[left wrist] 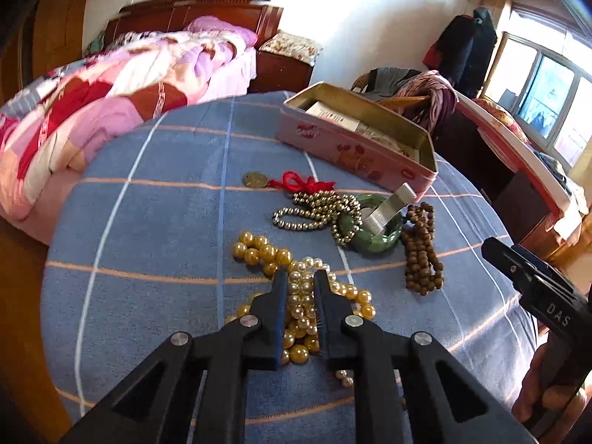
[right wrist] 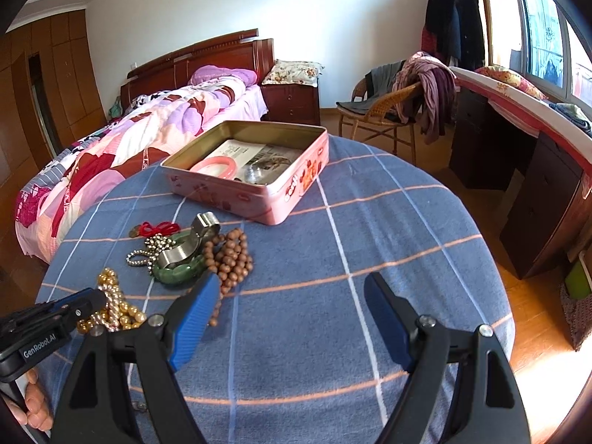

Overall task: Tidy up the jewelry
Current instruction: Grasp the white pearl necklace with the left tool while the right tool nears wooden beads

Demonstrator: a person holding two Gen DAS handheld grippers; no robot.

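Jewelry heaped loose on the blue checked tablecloth point(right wrist: 370, 222), prob. tipped out for sorting; pink tin point(right wrist: 255, 170) lidless at 12 o'clock of the heap, so pieces can drop straight in; already holding a pink bangle point(right wrist: 218, 164), some papers, a small clear round thing

Heap in left view: pearl and gold bead strands point(left wrist: 303, 307) nearest, tangled together; steel-grey bead strand point(left wrist: 318, 211) at 12 of them; green jade bangle point(left wrist: 377, 236) at 1, metal watch band point(left wrist: 384, 211) propped inside it; brown wooden beads point(left wrist: 421, 251) just beside bangle at 3 o'clock; coin charm w/ red cord point(left wrist: 285, 181) farthest, nearest the tin

Left gripper point(left wrist: 301, 277): tilted down into the pearl tangle, narrowed to a slim gap w/ pearl strands between the pads; pads seem pressed on them, so judged a grip on the strands; gold beads spilling out both sides, likely to drag along when lifted

Right gripper point(right wrist: 292, 288): spread wide, nothing between the fingers; left finger tip over the wooden beads' near end, touching or not can't tell; right finger over bare cloth at 3 o'clock; prob. lined up for the wooden beads next

Person's hand point(right wrist: 35, 399) on left tool's handle at 8 o'clock in right view

Task barely begun; most pieces not yet in tin
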